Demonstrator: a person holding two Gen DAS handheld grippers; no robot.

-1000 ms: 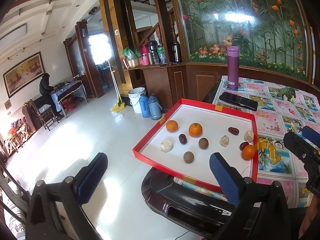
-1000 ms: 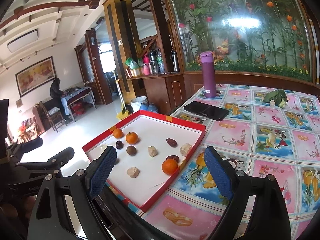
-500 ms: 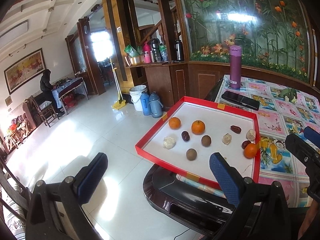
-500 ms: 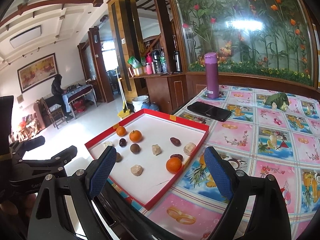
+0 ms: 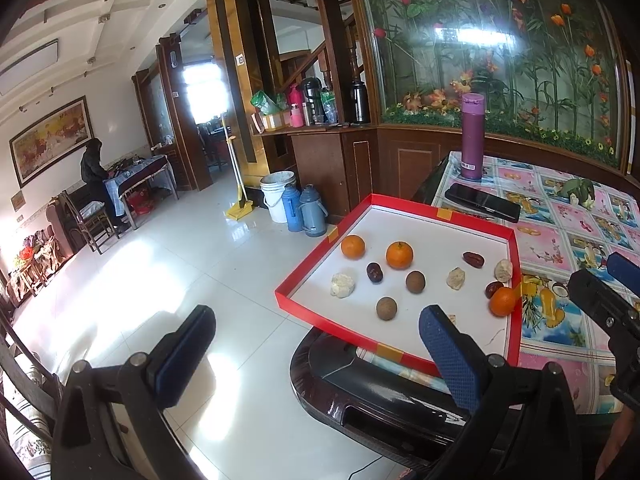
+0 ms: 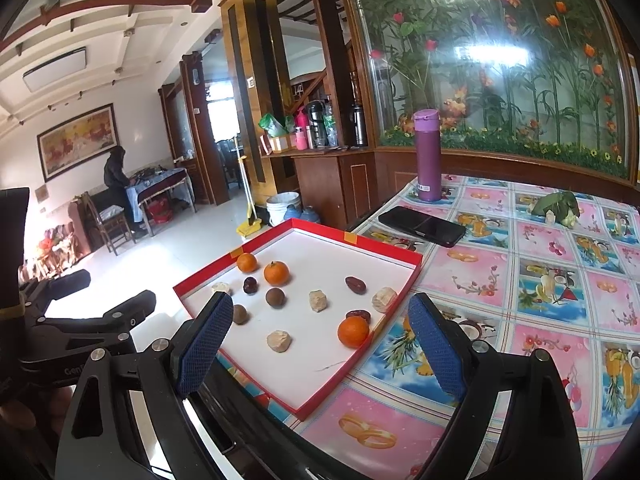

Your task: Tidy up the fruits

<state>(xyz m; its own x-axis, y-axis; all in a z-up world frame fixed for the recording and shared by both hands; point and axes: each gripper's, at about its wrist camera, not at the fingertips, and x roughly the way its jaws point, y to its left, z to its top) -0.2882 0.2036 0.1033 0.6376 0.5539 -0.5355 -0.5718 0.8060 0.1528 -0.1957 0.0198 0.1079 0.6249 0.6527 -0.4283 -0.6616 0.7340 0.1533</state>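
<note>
My left tool is spread wide with nothing between its blue pads, hanging off the near edge of the surface over the floor. My right tool is spread wide too and empty, above the near edge of the red tray.

The tray sits at the surface's near left corner, partly overhanging it. Inside lie three oranges: two toward the tray's far left edge and one against its right edge. Next to that right-hand orange is a dark red date, with another date further in and a third near the left pair. Two brown round fruits and several pale lumps are scattered between them.

Beyond the tray's far edge a black phone lies flat, and a purple flask stands upright near the surface's far edge.
</note>
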